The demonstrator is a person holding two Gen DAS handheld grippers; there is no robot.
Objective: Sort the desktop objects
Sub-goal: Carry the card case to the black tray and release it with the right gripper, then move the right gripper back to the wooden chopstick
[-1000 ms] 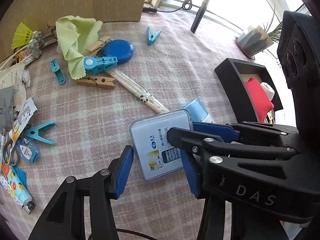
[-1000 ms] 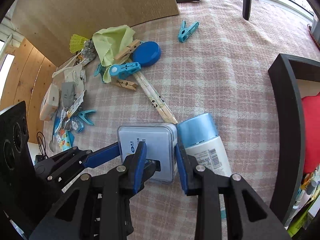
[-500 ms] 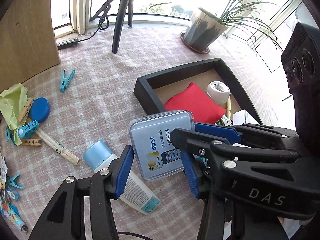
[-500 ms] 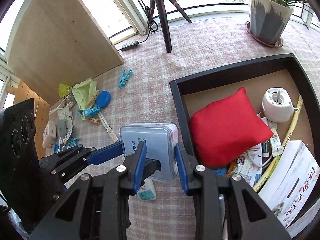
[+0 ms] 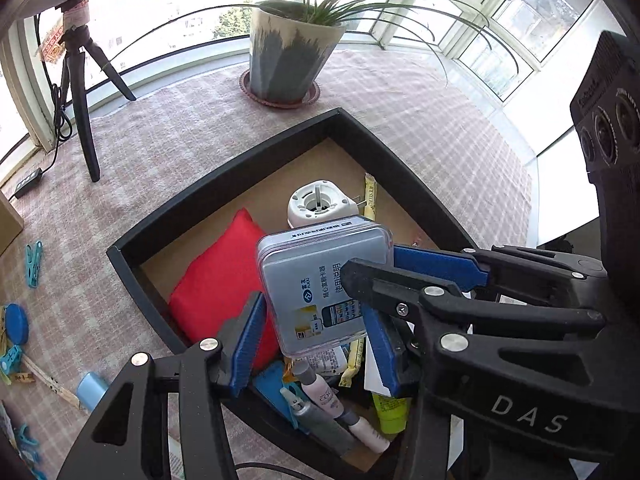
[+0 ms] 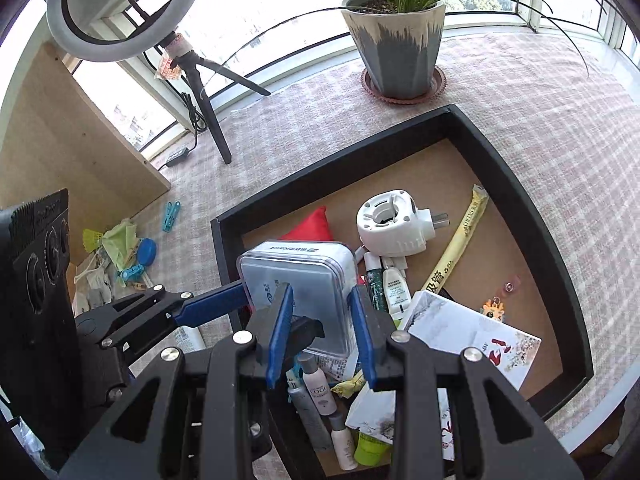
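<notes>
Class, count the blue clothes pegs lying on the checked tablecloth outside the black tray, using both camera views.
At least 3: one alone near the wooden board, one in the clutter beside the blue round lid, one at the left view's bottom edge. Others may be hidden.

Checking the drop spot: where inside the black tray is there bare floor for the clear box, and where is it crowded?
Bare floor lies along the far side of the black tray, behind the red cushion and white plug-in device, and right of the yellow sachet. The near corner is crowded with bottles and a white booklet.
</notes>
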